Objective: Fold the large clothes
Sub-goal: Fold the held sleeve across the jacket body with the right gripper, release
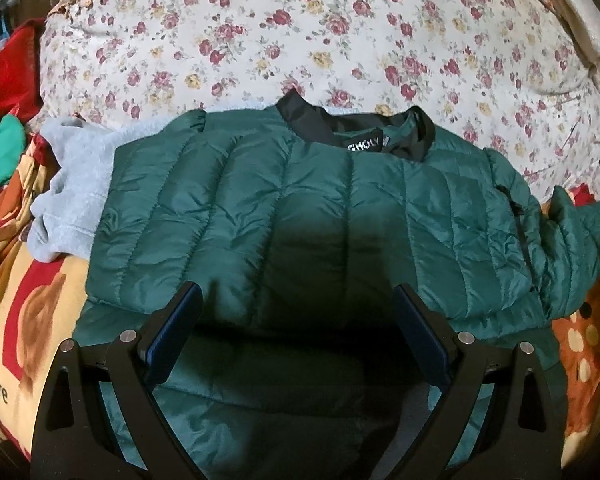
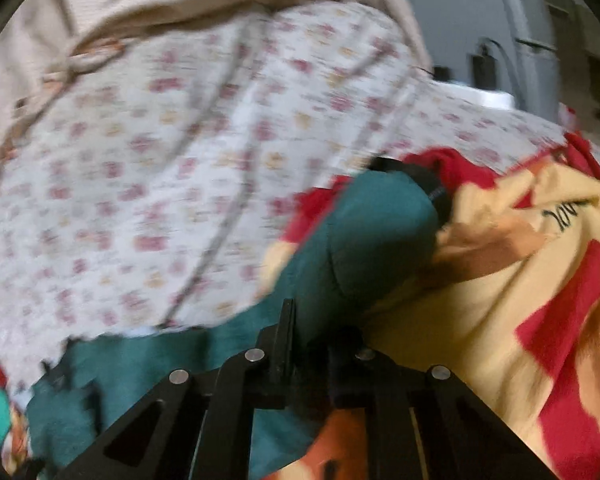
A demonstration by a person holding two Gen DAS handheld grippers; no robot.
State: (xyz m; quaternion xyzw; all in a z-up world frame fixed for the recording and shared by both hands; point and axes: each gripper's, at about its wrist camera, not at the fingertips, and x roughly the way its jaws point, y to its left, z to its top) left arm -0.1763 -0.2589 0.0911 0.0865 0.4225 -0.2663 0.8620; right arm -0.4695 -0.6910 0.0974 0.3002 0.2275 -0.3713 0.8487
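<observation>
While the right gripper (image 2: 288, 316) sits clenched on the green sleeve (image 2: 364, 240), it should carry that sleeve in over the jacket (image 1: 300, 208) chest, flat and unhurried. Left gripper (image 1: 300, 344), released, hovers above the hem. Jacket lies spread, quilted, collar (image 1: 364, 128) toward the floral quilt (image 1: 300, 32).

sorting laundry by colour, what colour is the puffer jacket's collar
Black, on a dark green quilted jacket; the collar shows best in the left wrist view.

Your left tongs (image 1: 298, 322) have black angular linkage arms, round silver pivot pins and dark blue pads (image 1: 422, 330). Your right tongs (image 2: 290, 320) share that black frame and silver pins.
</observation>
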